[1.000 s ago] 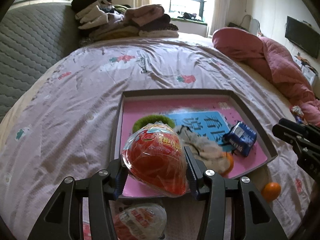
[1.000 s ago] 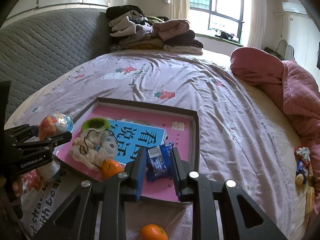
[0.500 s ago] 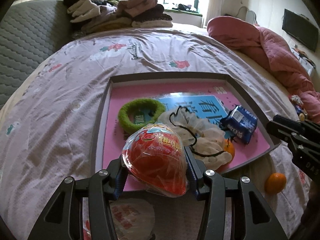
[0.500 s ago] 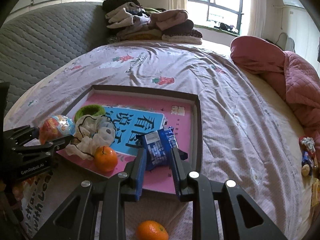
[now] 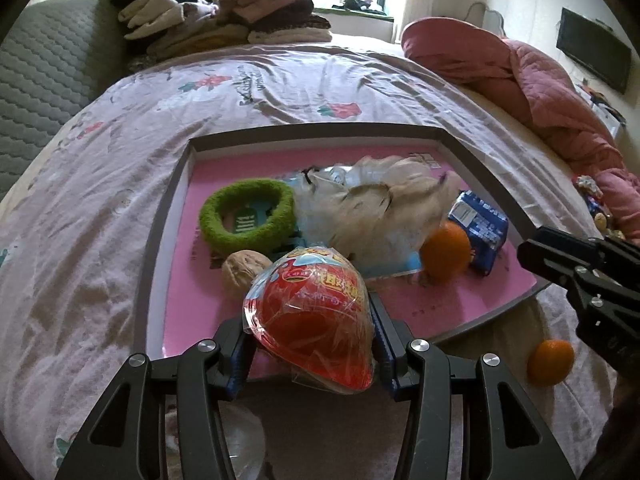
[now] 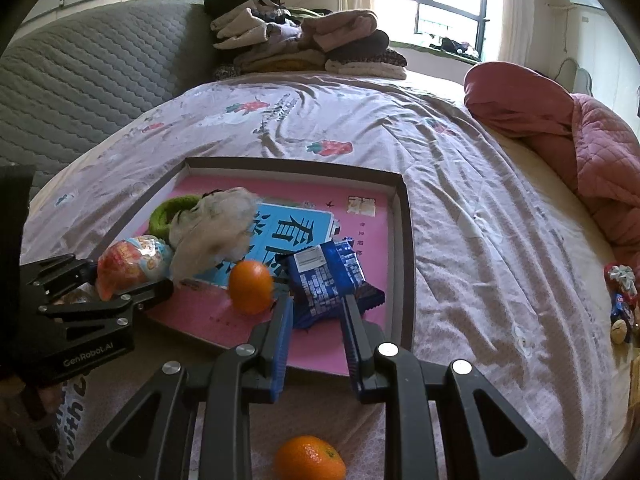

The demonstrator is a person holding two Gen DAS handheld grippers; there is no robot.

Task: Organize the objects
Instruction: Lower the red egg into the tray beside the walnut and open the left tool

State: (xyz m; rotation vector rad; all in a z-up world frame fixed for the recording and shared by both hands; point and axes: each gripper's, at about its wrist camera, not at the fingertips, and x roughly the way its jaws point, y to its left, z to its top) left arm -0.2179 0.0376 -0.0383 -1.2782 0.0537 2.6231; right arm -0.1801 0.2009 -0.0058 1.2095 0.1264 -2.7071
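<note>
A red egg-shaped toy in clear wrap [image 5: 310,312] sits between the jaws of my left gripper [image 5: 308,336], which is shut on it just over the near edge of the grey-rimmed pink tray [image 5: 168,208]. My right gripper [image 6: 316,316] is shut on a blue snack packet [image 6: 326,276] low over the tray's near right part [image 6: 406,248]. In the tray lie a green fuzzy ring [image 5: 246,214], a walnut [image 5: 244,272], a white mesh bag [image 5: 376,208] and an orange [image 5: 446,256]. The mesh bag looks blurred.
A second orange [image 6: 310,460] lies on the bedsheet in front of the tray. Folded clothes [image 6: 304,44] are piled at the far end by the grey quilted headboard [image 6: 80,92]. A pink quilt [image 6: 580,148] and small toys [image 6: 620,292] are at the right.
Both grippers have sunk toward the tray with their loads still held. The walnut has come into the left wrist view. The mesh bag has shifted and is now blurred.
</note>
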